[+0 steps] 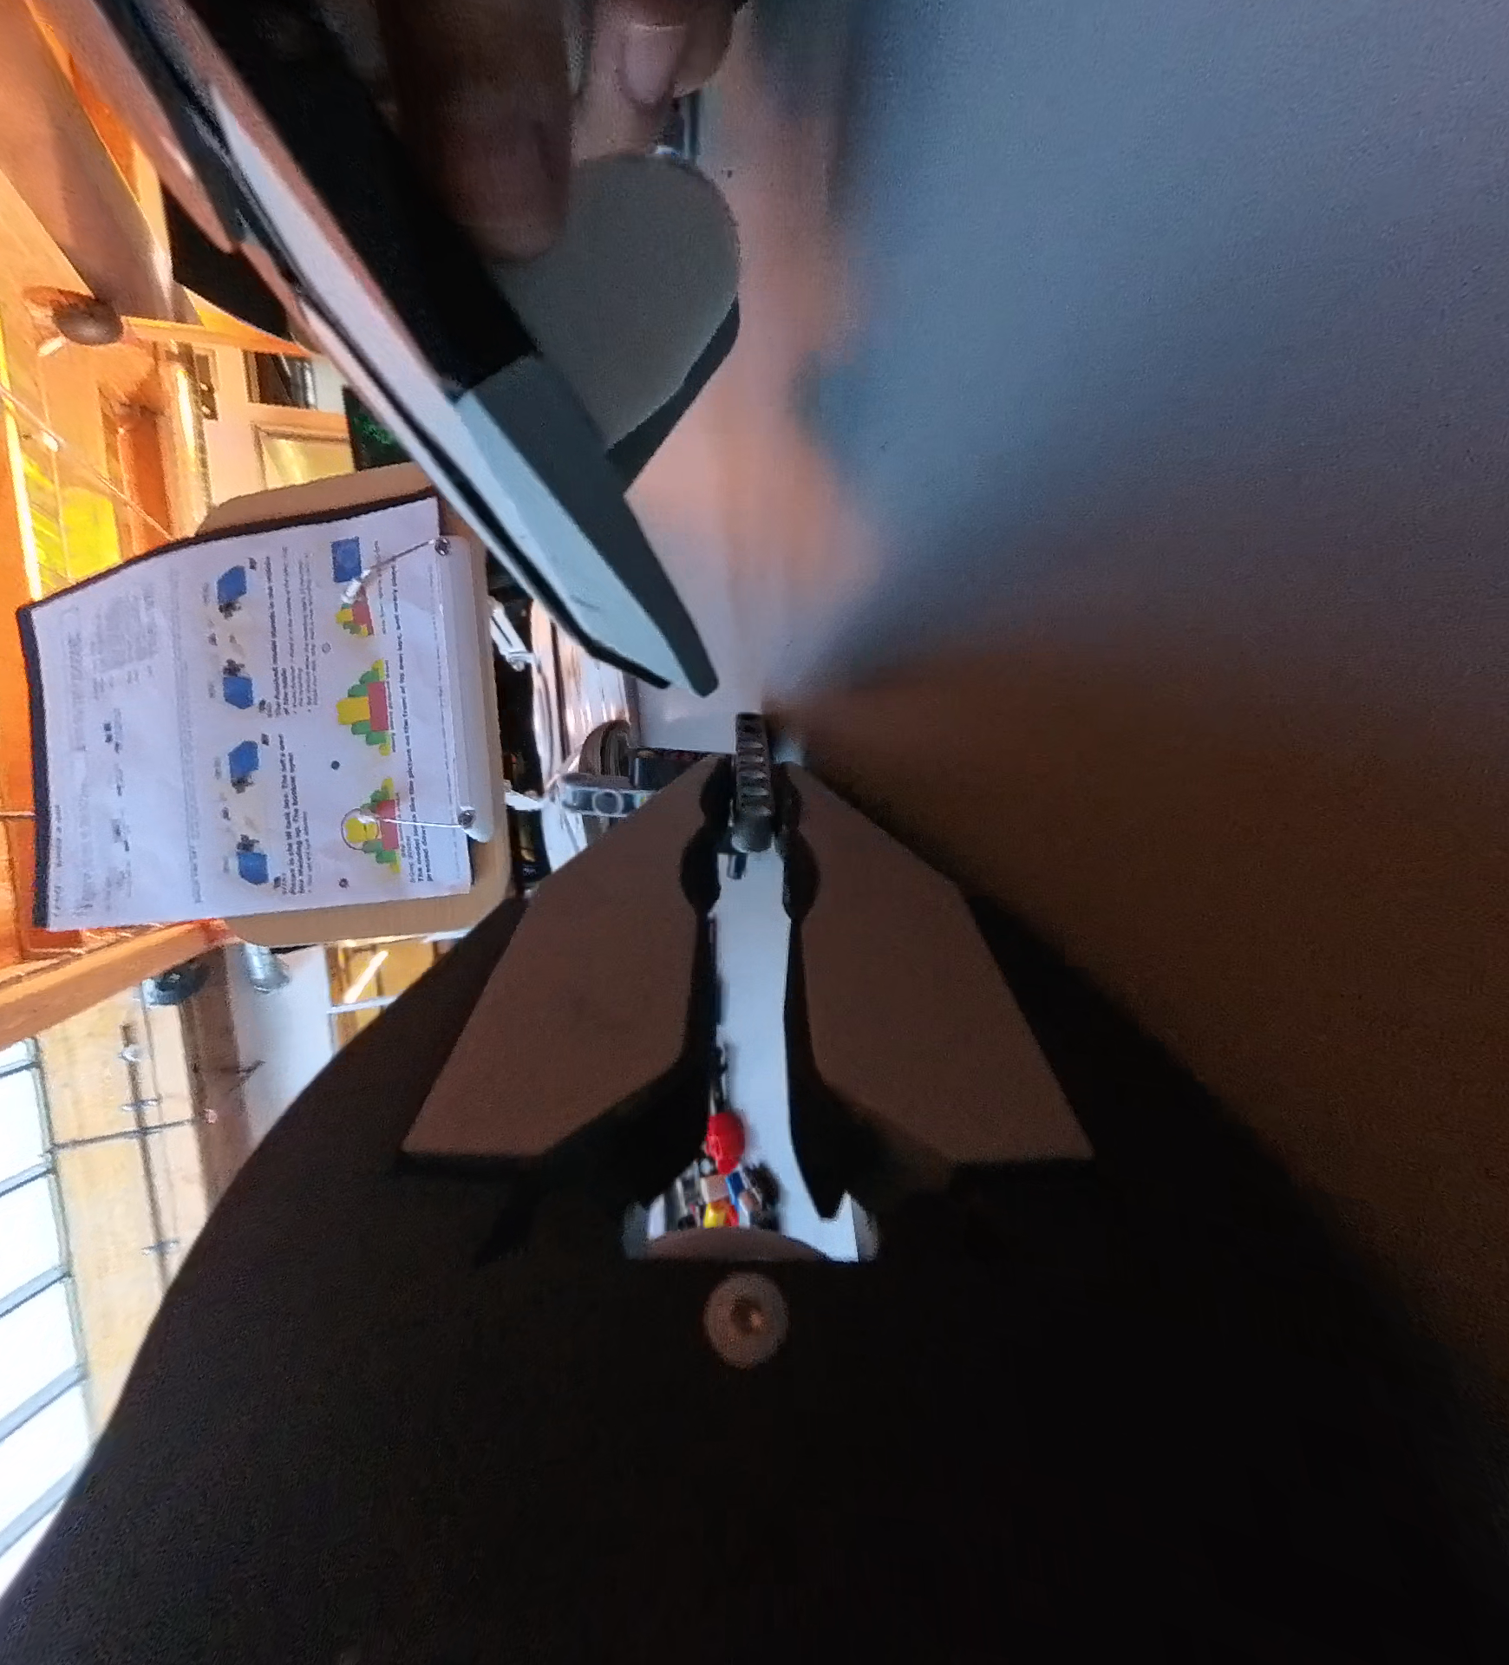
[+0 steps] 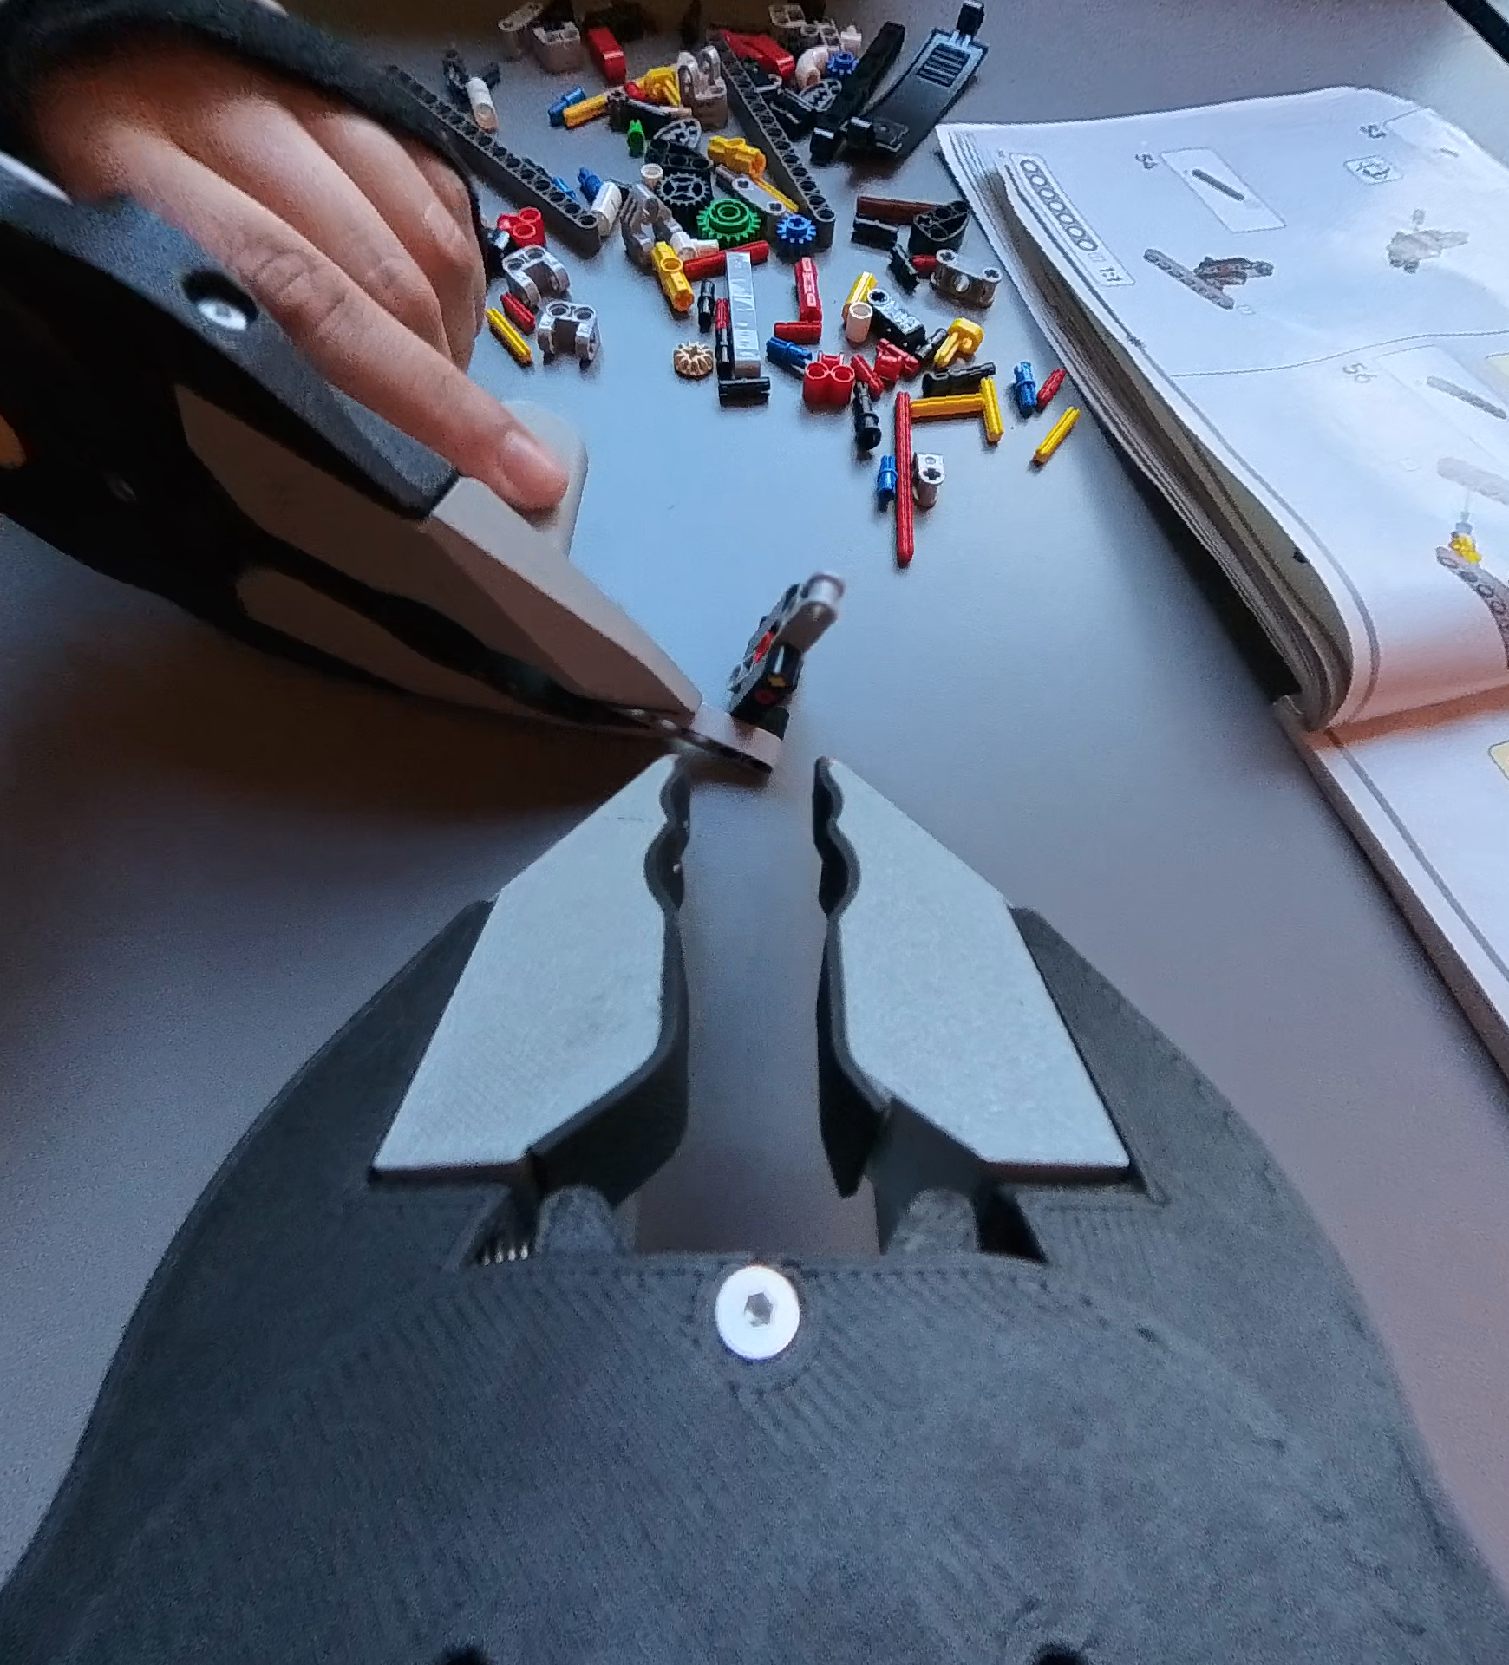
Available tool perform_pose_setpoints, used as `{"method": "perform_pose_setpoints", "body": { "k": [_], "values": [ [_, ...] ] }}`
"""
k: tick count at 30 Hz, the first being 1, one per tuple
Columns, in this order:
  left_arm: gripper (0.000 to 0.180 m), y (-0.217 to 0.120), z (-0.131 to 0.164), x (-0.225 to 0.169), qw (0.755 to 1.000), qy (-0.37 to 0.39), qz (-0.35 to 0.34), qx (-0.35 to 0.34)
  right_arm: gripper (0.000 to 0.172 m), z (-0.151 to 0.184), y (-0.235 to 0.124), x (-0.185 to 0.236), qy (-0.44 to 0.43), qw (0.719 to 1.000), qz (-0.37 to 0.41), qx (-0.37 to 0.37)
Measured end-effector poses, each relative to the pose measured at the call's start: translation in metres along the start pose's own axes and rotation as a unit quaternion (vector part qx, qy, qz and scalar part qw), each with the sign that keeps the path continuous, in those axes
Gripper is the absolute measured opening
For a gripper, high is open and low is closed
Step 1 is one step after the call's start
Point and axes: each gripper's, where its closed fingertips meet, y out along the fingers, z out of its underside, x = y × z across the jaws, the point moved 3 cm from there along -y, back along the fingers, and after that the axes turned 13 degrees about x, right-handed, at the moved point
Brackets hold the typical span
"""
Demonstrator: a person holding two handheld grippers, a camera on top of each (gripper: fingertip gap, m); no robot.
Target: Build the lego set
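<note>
My left gripper [image 1: 755, 777] is shut on a small assembly of toy building parts [image 1: 753, 793], seen edge on as a dark perforated beam between its pads. In the right wrist view the left gripper [image 2: 683, 712] comes in from the left. It holds the assembly [image 2: 773, 667] by its light grey beam, with black parts and red pins sticking up, just above the dark table [image 2: 1003, 721]. My right gripper [image 2: 751, 793] is open and empty, its fingertips just short of the assembly. It also shows in the left wrist view [image 1: 571, 504], tips close to the held piece.
A pile of loose coloured building pieces [image 2: 733, 225] lies at the far side of the table. An open instruction booklet [image 2: 1273, 360] lies at the right. A hand [image 2: 327, 270] grips the left gripper. A printed sheet on a stand [image 1: 255, 721] stands behind. The grippers are tip to tip, or close to it.
</note>
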Motion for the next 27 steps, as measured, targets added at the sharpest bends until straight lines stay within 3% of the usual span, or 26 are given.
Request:
{"method": "perform_pose_setpoints", "body": {
  "k": [5, 10, 15, 17, 22, 27],
  "values": [
    [0.005, -0.005, -0.006, -0.002, 1.0, 0.012, -0.002, -0.024, 0.033, -0.007, -0.006, 0.001, -0.007, 0.999, -0.002, -0.034],
    [0.004, -0.019, -0.023, -0.007, 0.995, 0.039, -0.007, -0.095, 0.037, -0.014, -0.012, 0.001, 0.002, 0.998, -0.005, -0.069],
    [0.006, -0.019, -0.022, -0.006, 0.995, 0.025, -0.004, -0.099, 0.008, -0.01, -0.011, 0.007, 0.0, 0.998, -0.04, -0.055],
    [0.007, -0.019, -0.021, -0.005, 0.995, 0.014, -0.004, -0.097, 0.008, -0.01, -0.011, 0.006, 0.0, 0.998, -0.03, -0.051],
    [0.013, -0.02, -0.018, 0.0, 0.993, -0.038, 0.02, -0.109, 0.008, -0.008, -0.014, -0.005, 0.005, 0.999, 0.012, -0.044],
    [0.016, -0.019, -0.009, 0.009, 0.978, -0.147, 0.076, -0.126, 0.007, -0.006, -0.022, -0.016, 0.024, 0.998, 0.032, -0.051]
  ]
}}
